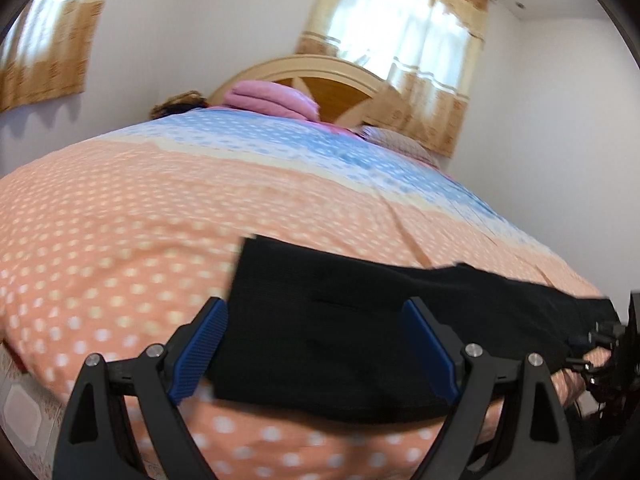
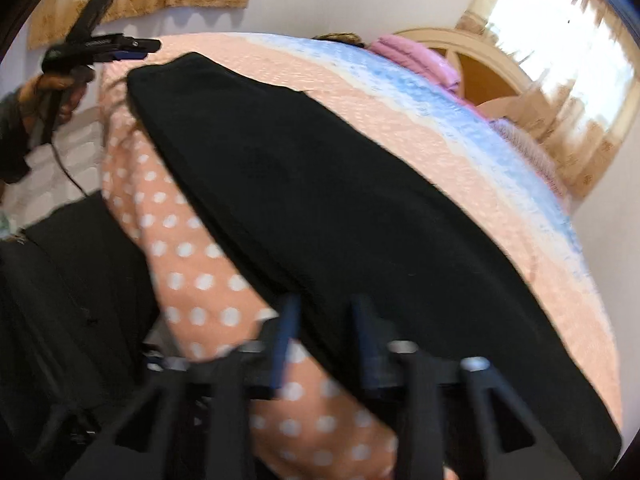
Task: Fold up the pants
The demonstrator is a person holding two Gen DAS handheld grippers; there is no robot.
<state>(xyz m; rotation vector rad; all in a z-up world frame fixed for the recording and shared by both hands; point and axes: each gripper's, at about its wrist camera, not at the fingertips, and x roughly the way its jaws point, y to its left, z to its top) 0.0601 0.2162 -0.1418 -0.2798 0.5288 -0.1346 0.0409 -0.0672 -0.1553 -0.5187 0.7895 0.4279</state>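
Black pants [image 1: 360,320] lie flat along the near edge of a bed with an orange dotted cover [image 1: 120,220]. My left gripper [image 1: 316,312] is open, its blue pads on either side of the pants' left end, just above the cloth. In the right wrist view the pants [image 2: 320,200] stretch away across the bed. My right gripper [image 2: 326,312] is partly open over the near edge of the pants, with nothing between its fingers. The left gripper [image 2: 136,50] shows far off by the pants' other end, held by a hand. The right gripper's body shows at the far right of the left wrist view [image 1: 608,340].
Pink folded bedding [image 1: 268,98] and a pillow [image 1: 396,140] lie by the wooden headboard [image 1: 332,80]. Curtained windows [image 1: 400,36] are behind. The person's dark clothing [image 2: 60,300] is at the bed's near side. The bed cover [image 2: 192,260] hangs over the edge.
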